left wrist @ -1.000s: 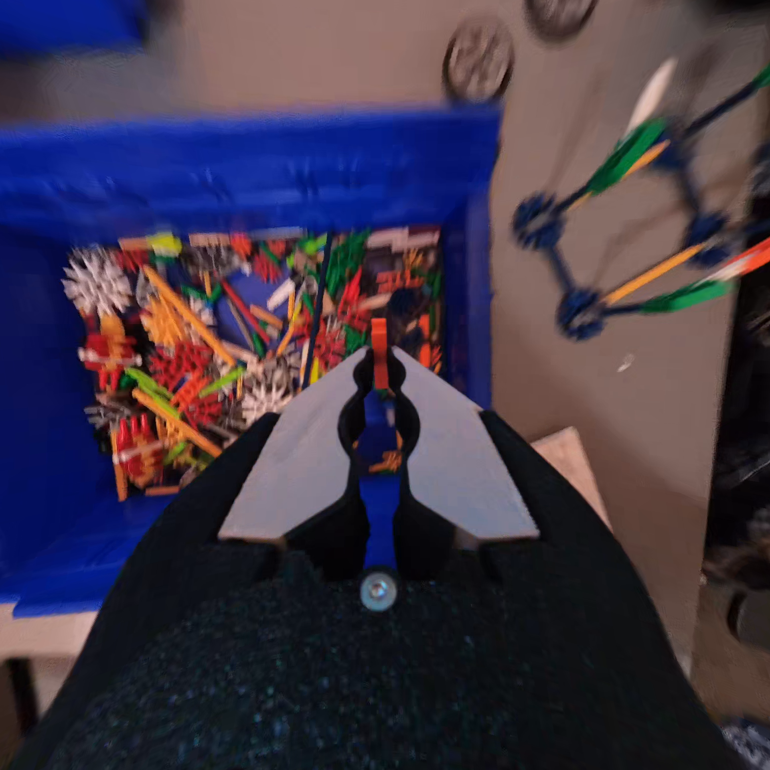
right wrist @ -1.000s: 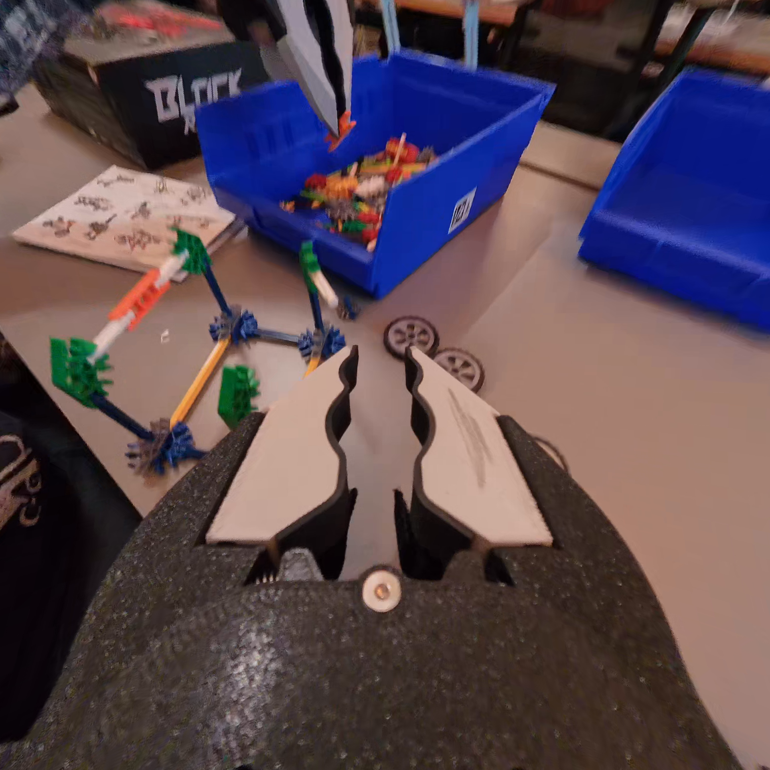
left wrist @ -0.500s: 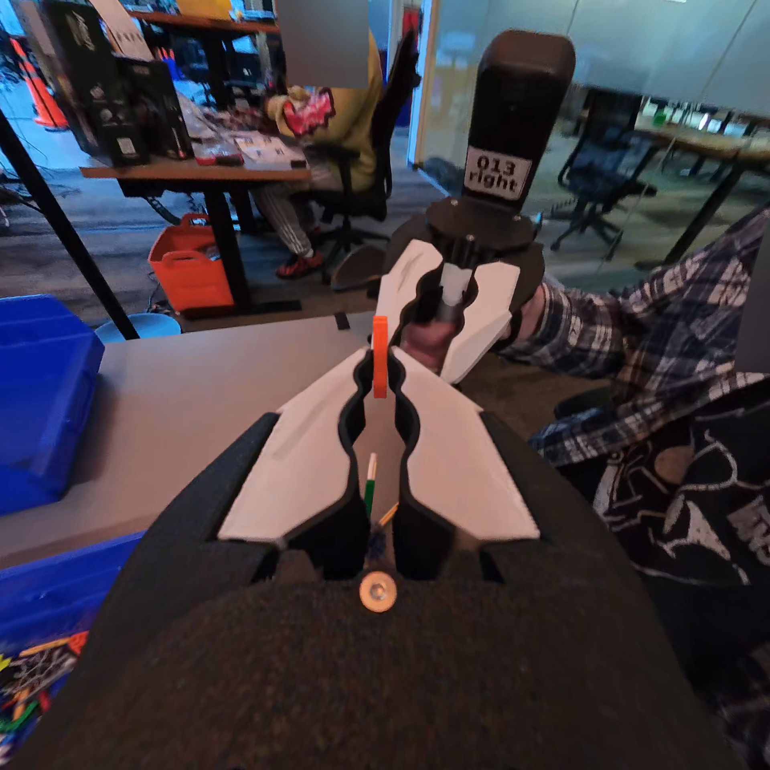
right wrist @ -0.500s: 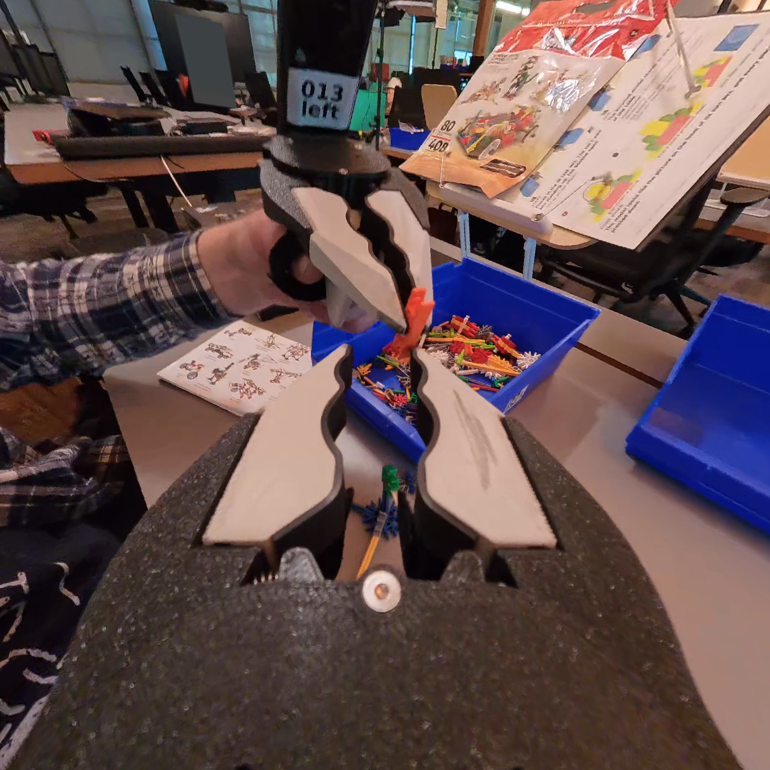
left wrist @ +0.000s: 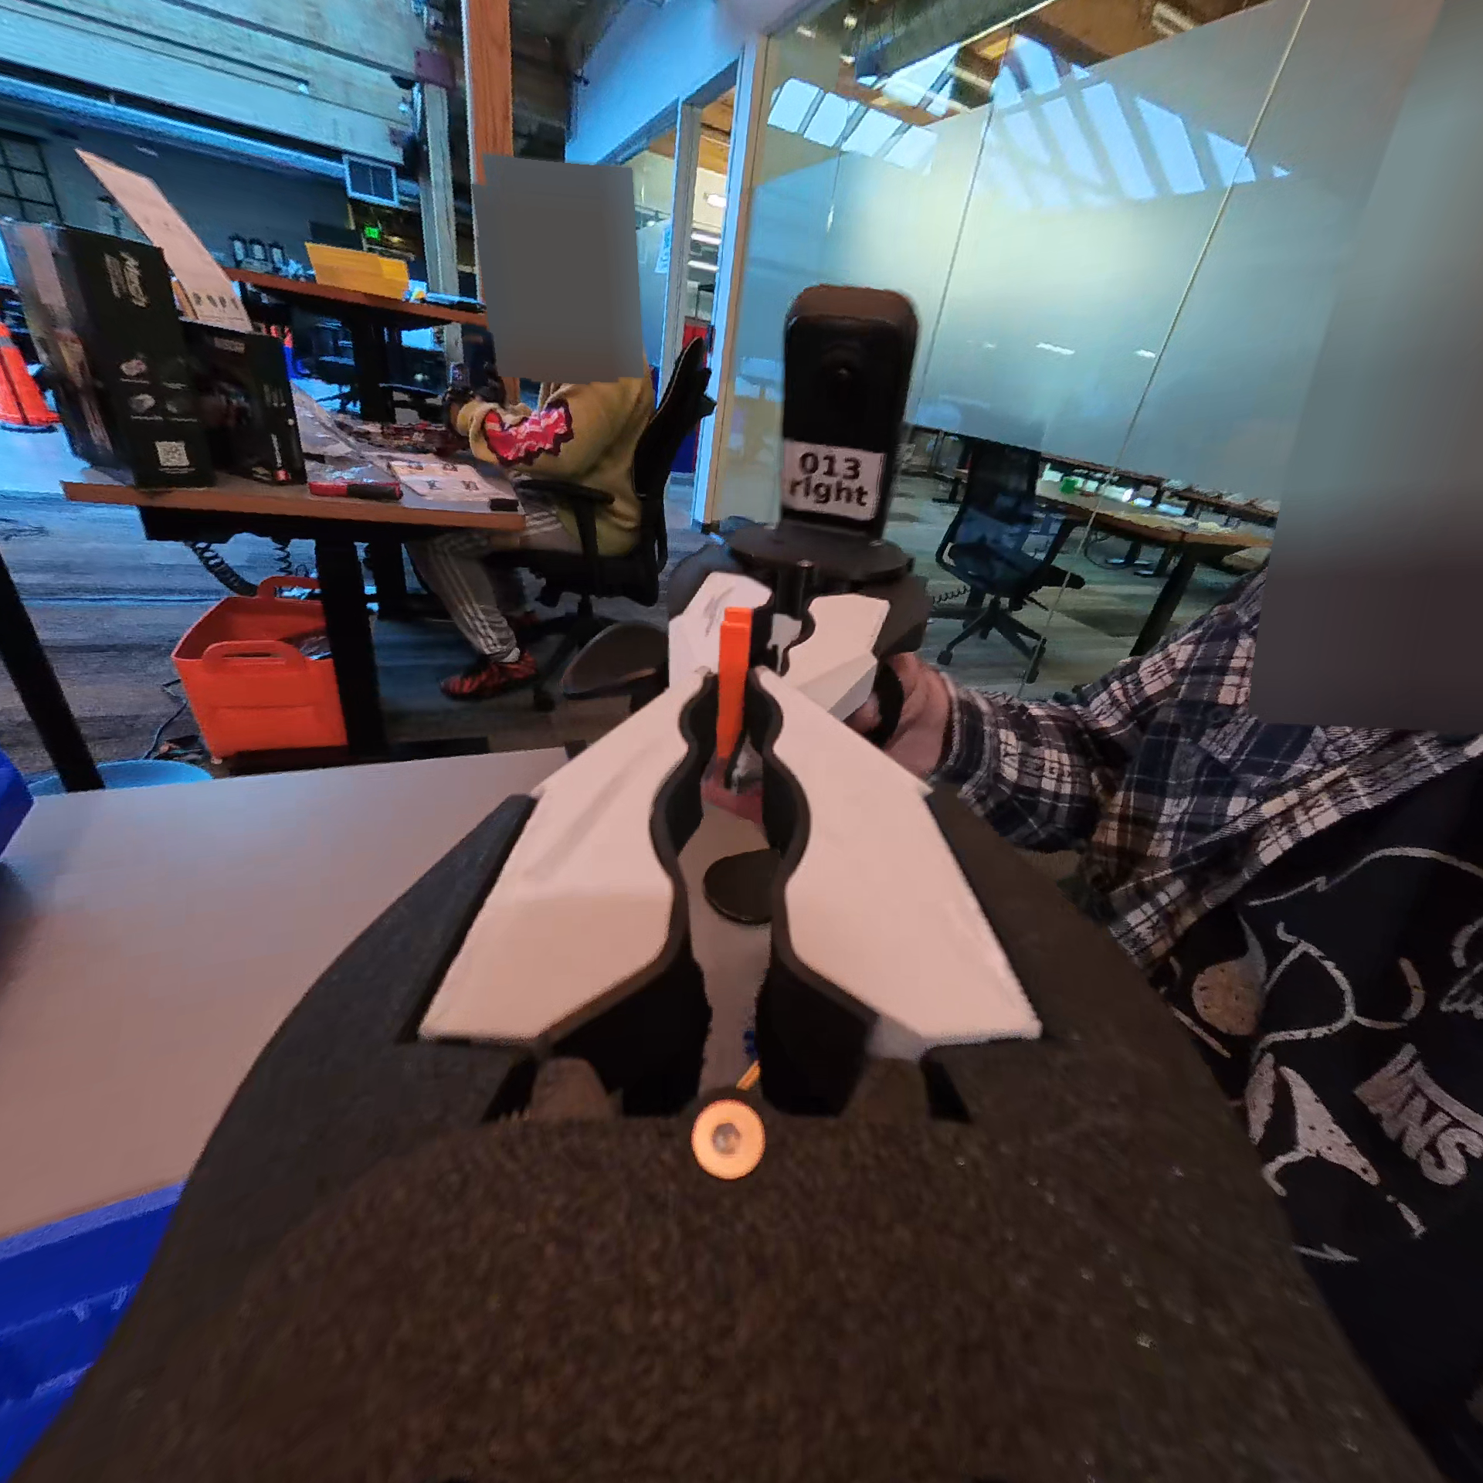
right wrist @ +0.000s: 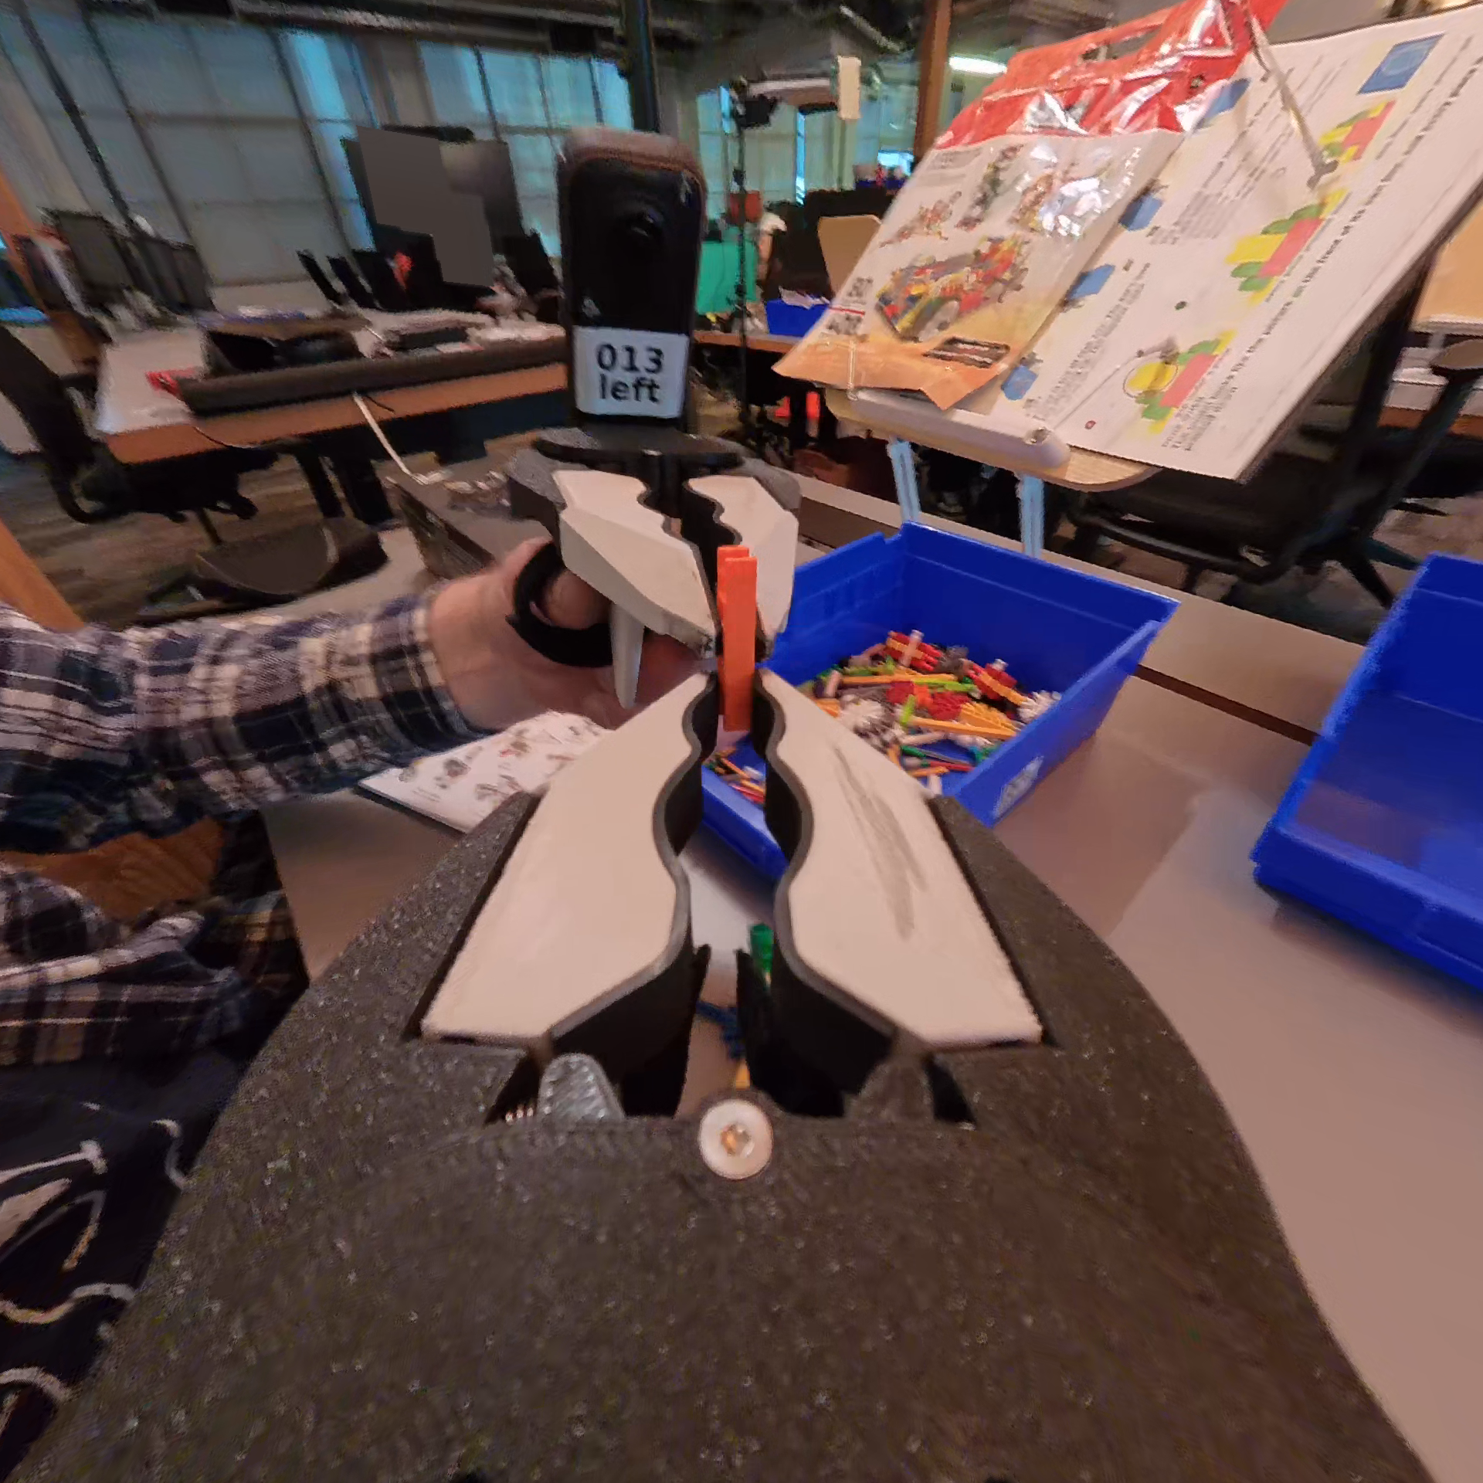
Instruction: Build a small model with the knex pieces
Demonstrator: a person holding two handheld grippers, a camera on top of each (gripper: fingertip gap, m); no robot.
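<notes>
A small orange plastic piece (left wrist: 735, 682) stands upright between my two grippers, which face each other tip to tip above the table. My left gripper (left wrist: 732, 688) is shut on it. My right gripper (right wrist: 737, 696) has its jaws closed to the piece's width around the same orange piece (right wrist: 737, 642). The right gripper shows in the left wrist view (left wrist: 782, 642), and the left gripper shows in the right wrist view (right wrist: 726, 634); a hand in a plaid sleeve holds each. Green and blue parts of a built rod frame (right wrist: 758, 943) show low between the right jaws.
A blue bin (right wrist: 1067, 770) full of coloured rods and connectors stands behind the grippers, and a second blue bin (right wrist: 1380, 802) to the right. A booklet (right wrist: 481, 770) lies at left. A stand holds an open manual (right wrist: 1123, 265). A black wheel (left wrist: 742, 887) lies on the grey table (left wrist: 241, 883).
My left gripper lifted the orange piece out of the bin and turned toward the right gripper. My right gripper rose from the table, met it, and narrowed its jaws around the piece.
</notes>
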